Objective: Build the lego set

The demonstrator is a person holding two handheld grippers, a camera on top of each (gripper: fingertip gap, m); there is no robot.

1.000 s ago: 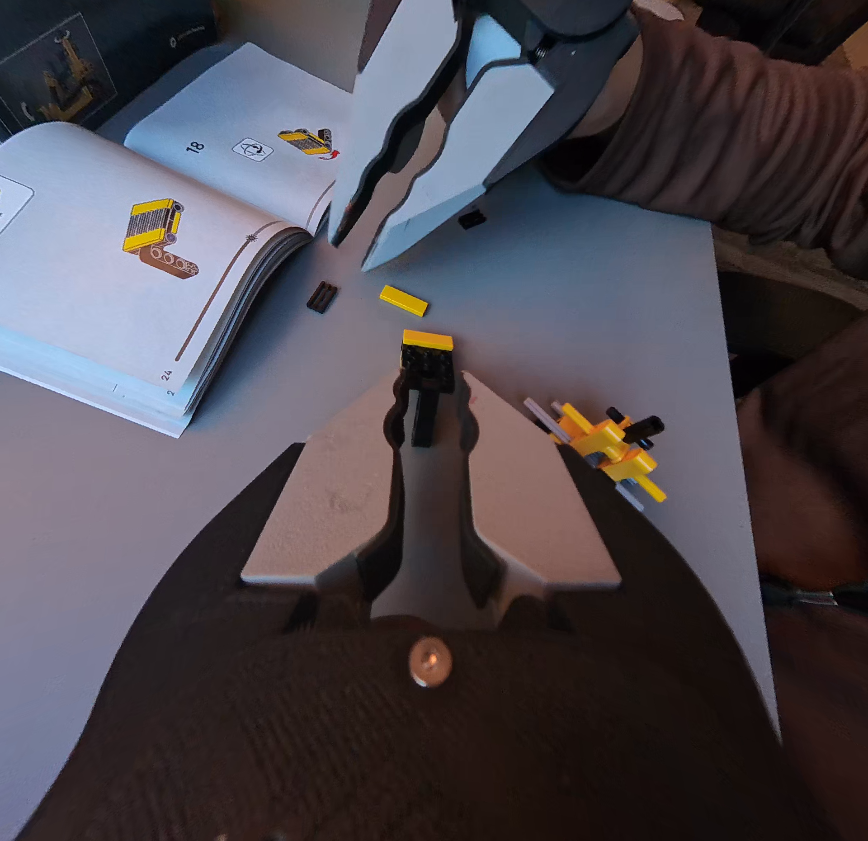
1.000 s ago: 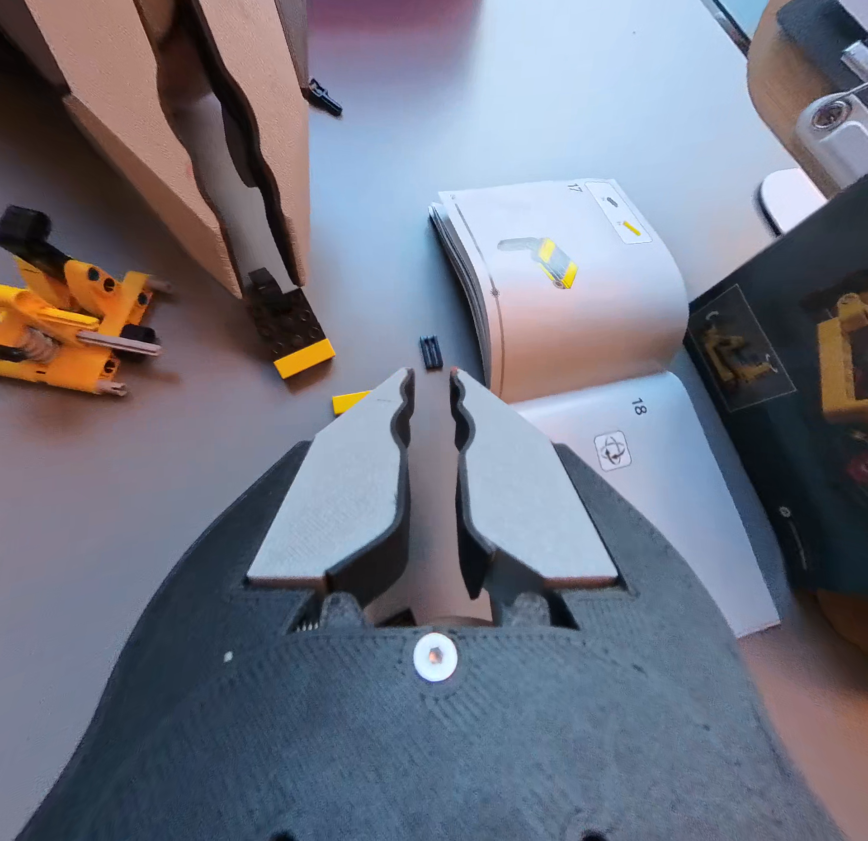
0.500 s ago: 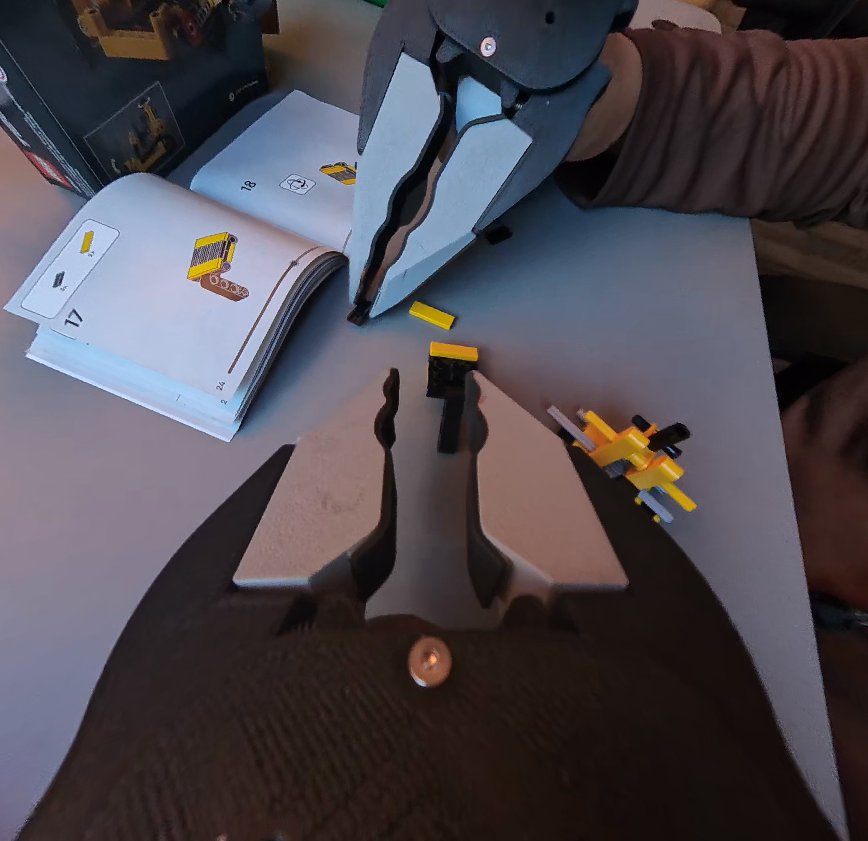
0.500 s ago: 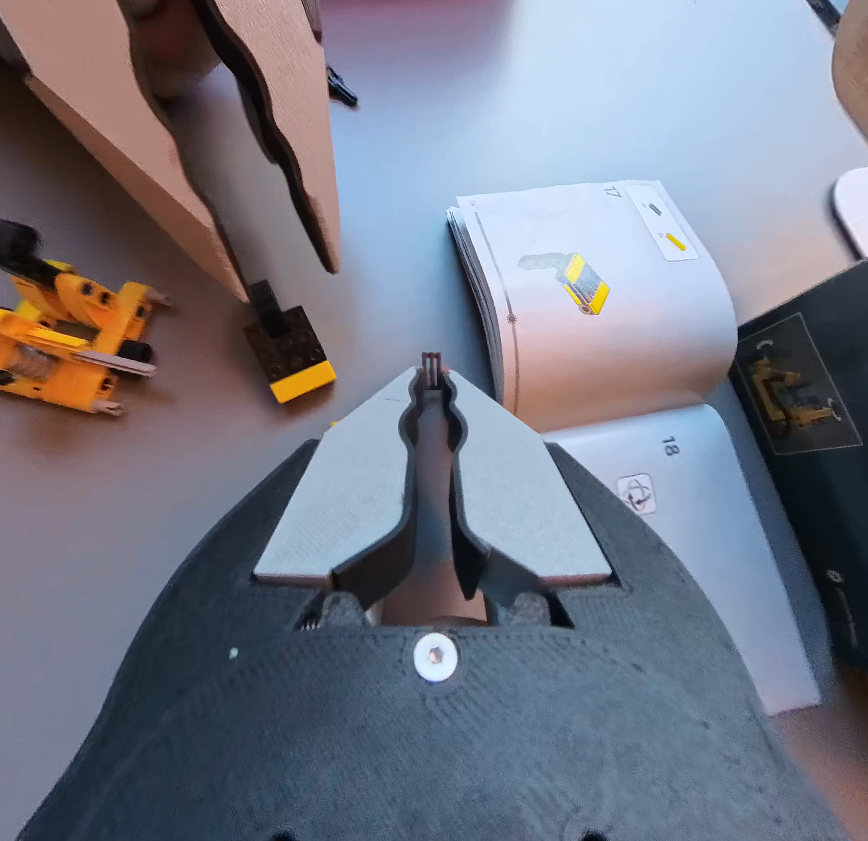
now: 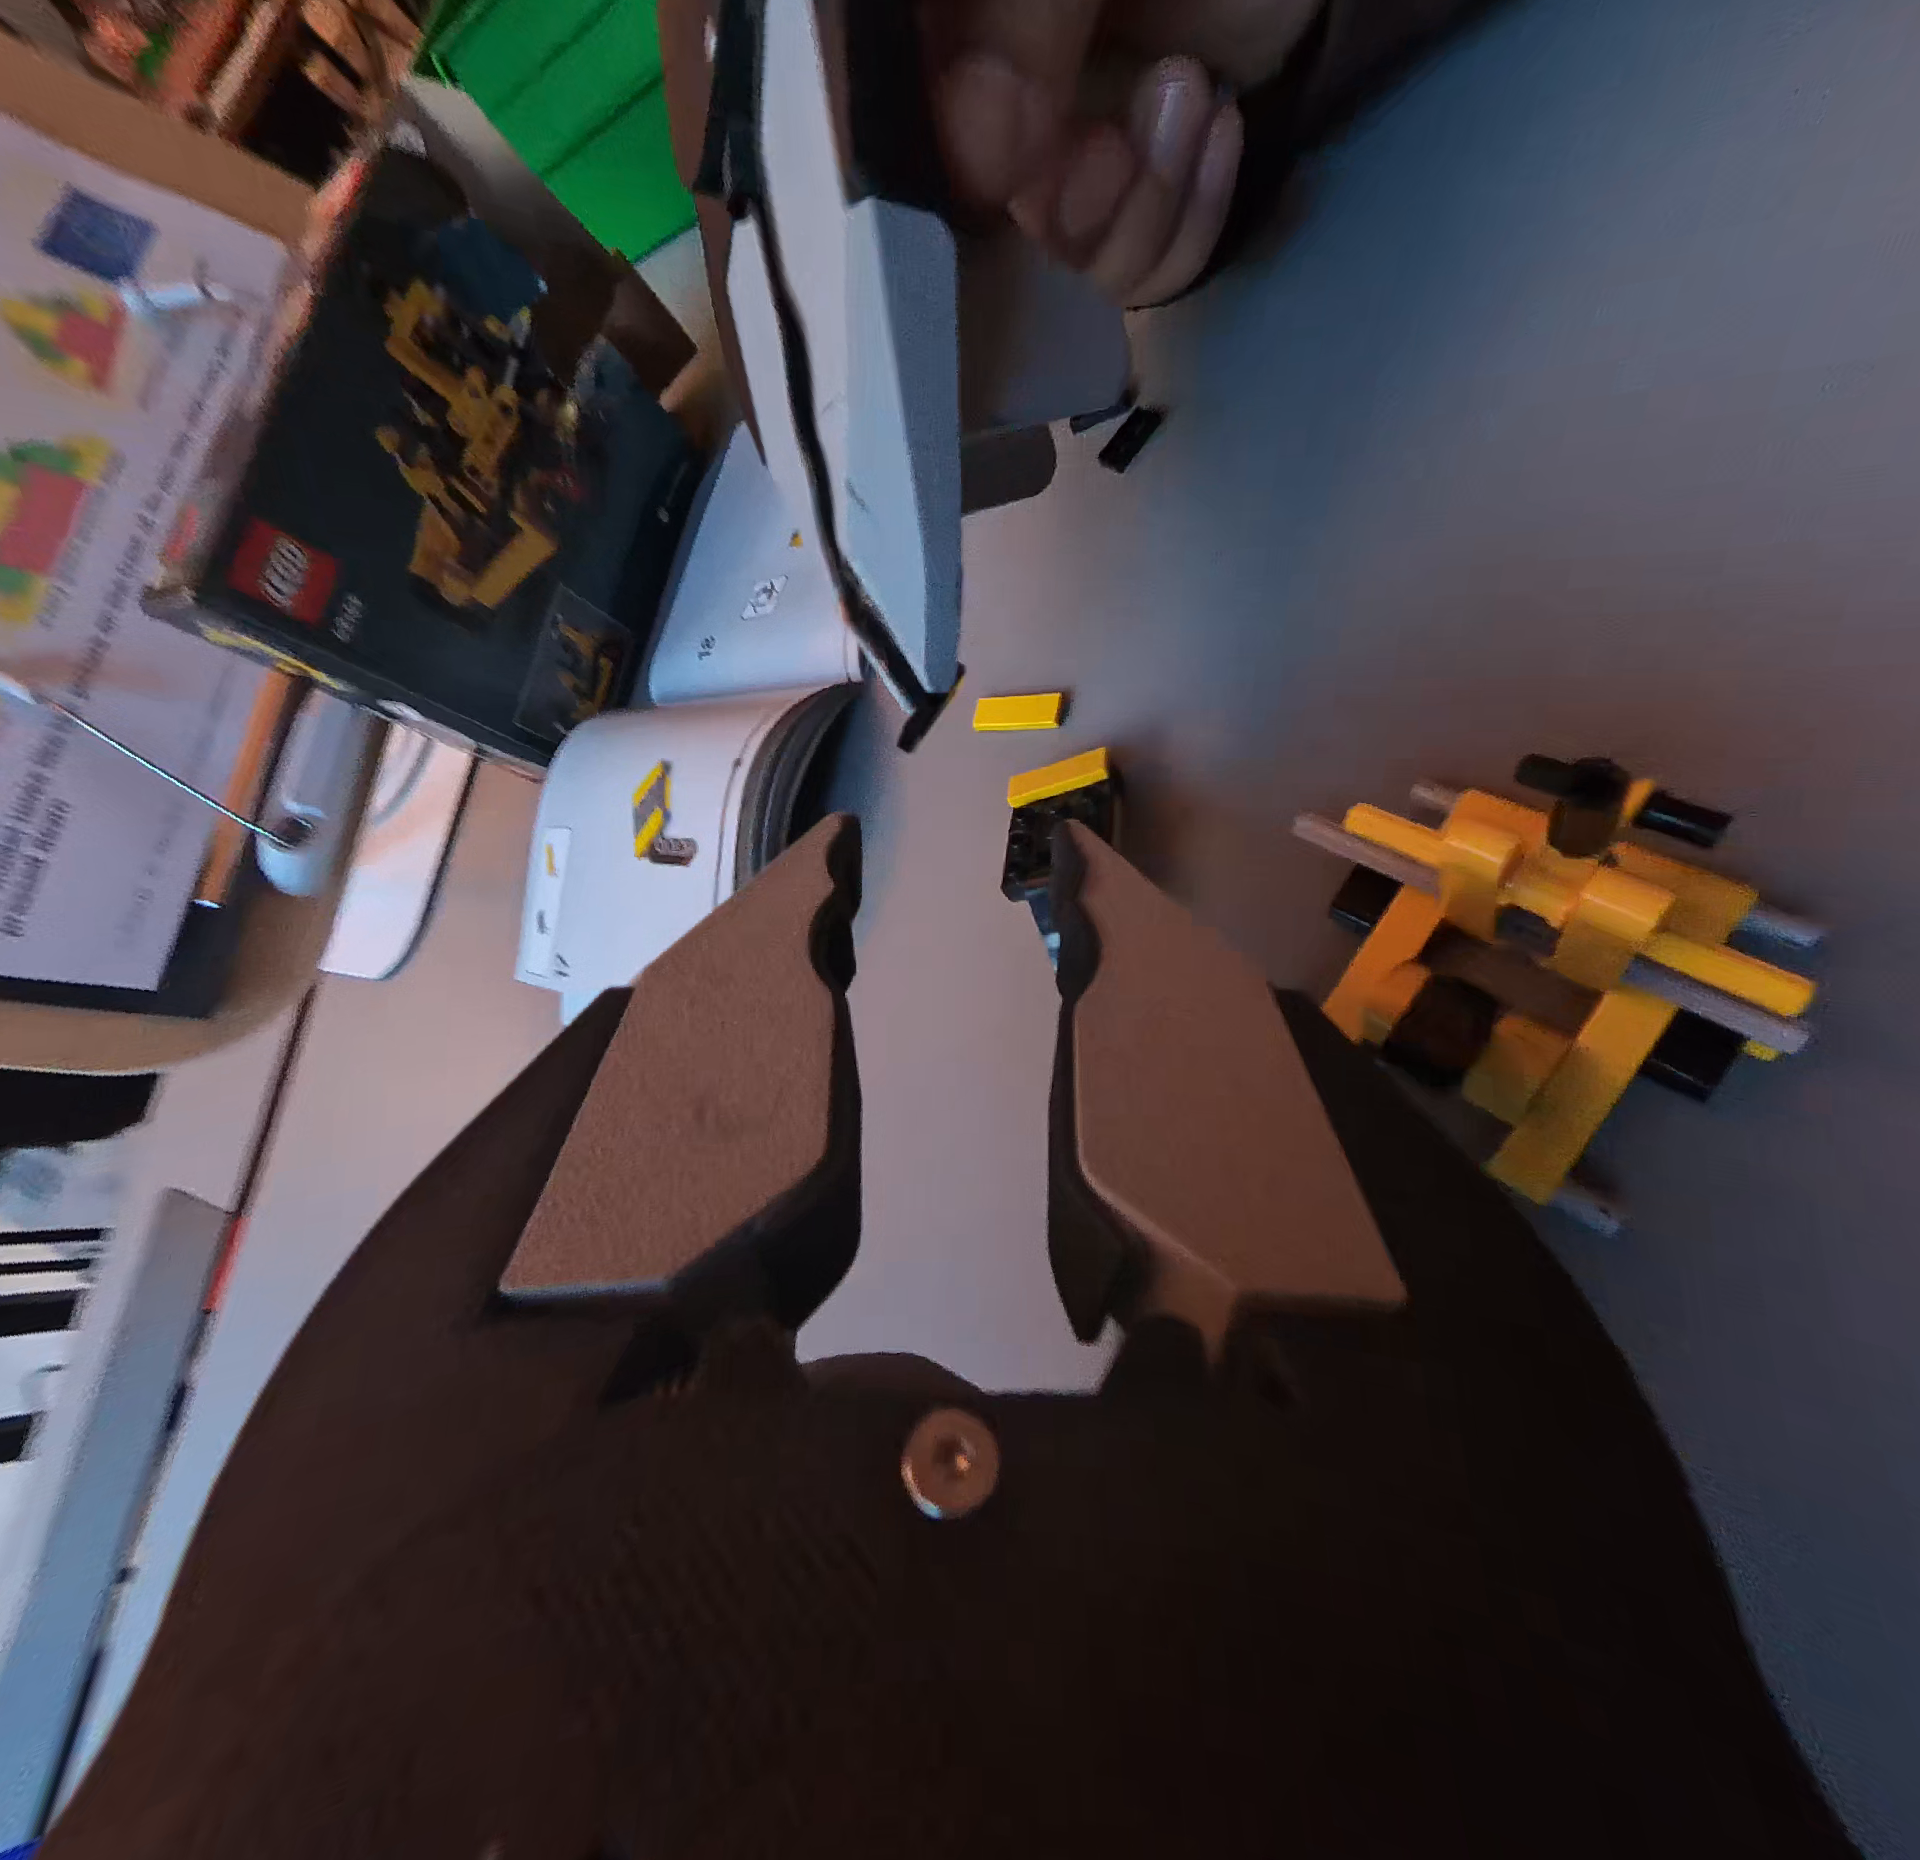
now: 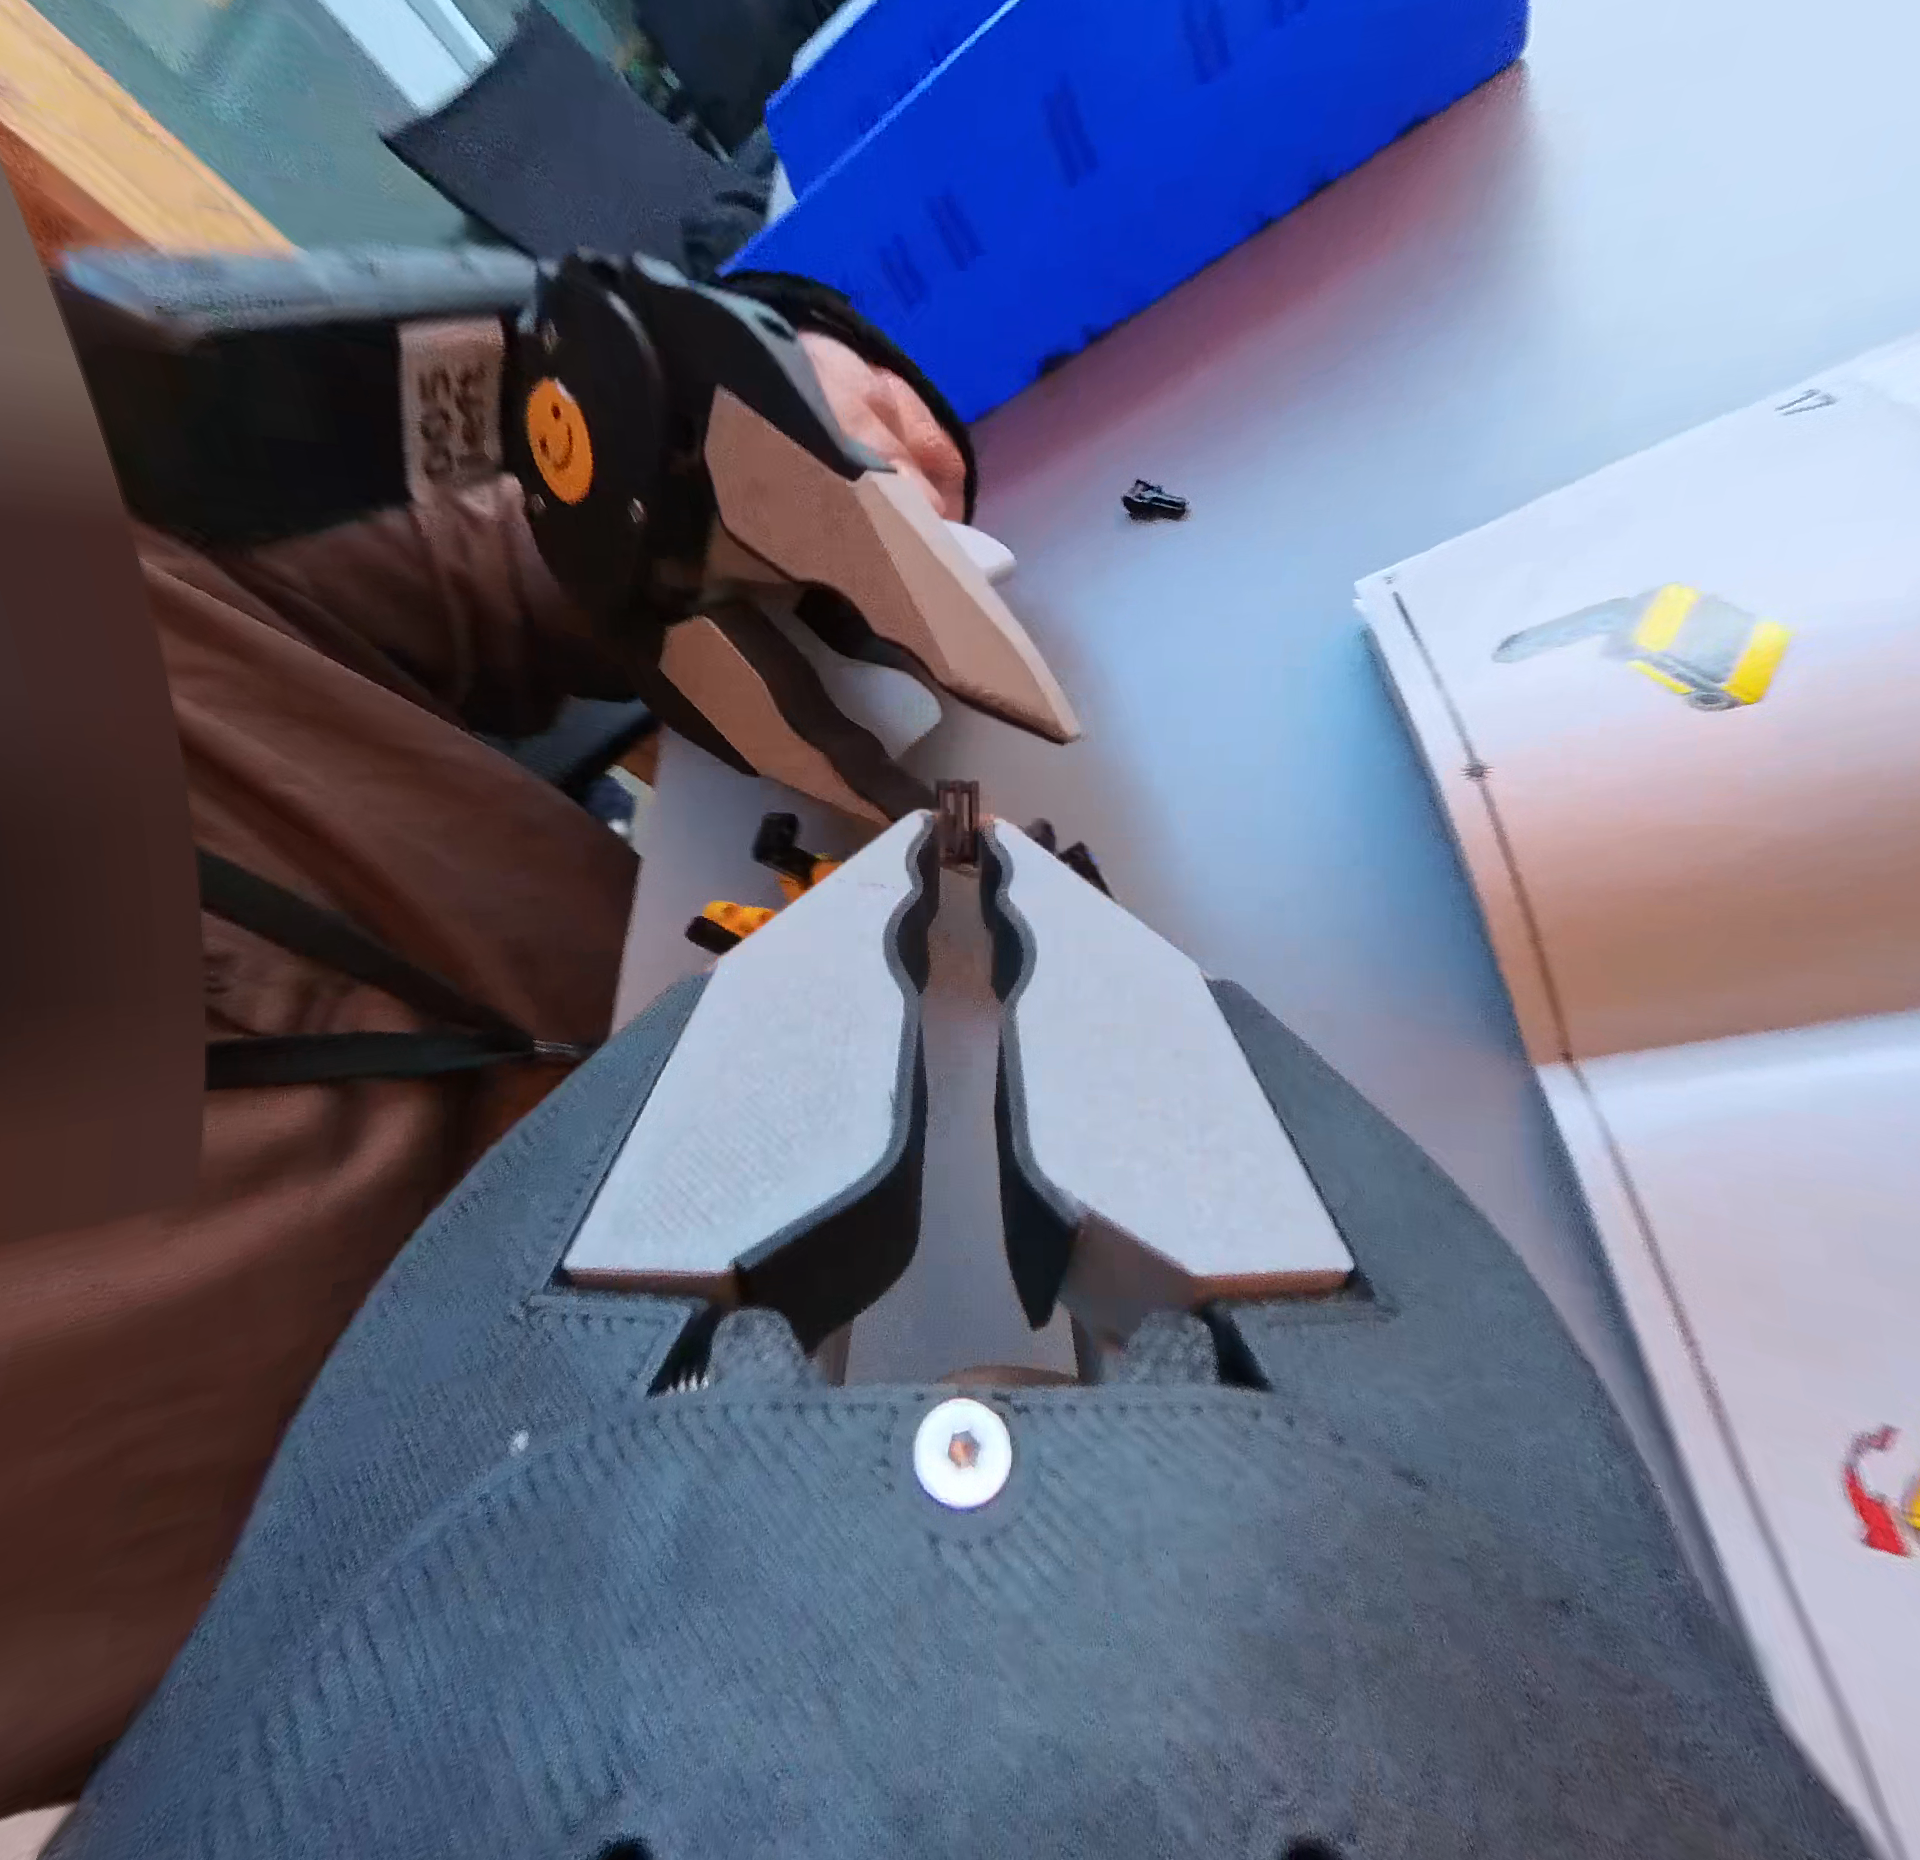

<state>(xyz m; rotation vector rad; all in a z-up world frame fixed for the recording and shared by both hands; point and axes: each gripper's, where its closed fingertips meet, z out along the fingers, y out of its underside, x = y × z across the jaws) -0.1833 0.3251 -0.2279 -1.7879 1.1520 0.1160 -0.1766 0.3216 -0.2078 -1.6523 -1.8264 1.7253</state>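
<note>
My left gripper (image 5: 956, 854) is open and empty above the grey table (image 5: 1558, 460). A small black piece with a yellow tile on top (image 5: 1060, 808) lies on the table right by its right fingertip. A loose yellow tile (image 5: 1018, 712) lies just beyond. My right gripper (image 6: 958, 839) is shut on a small black grille piece (image 6: 958, 813) and holds it off the table. In the left wrist view it comes down from above (image 5: 883, 522), its tip near the yellow tile. The open left gripper shows in the right wrist view (image 6: 904, 667).
A yellow and black lego assembly (image 5: 1538, 937) lies to the right. An open instruction booklet (image 5: 675, 823) and the set's dark box (image 5: 416, 480) are to the left. A small black pin (image 6: 1153, 501) lies loose. A blue crate (image 6: 1143, 148) stands at the table's far side.
My left gripper let go of the black and yellow piece and opened wide. My right gripper closed on the small black grille piece by the booklet and lifted it. Both views have tilted.
</note>
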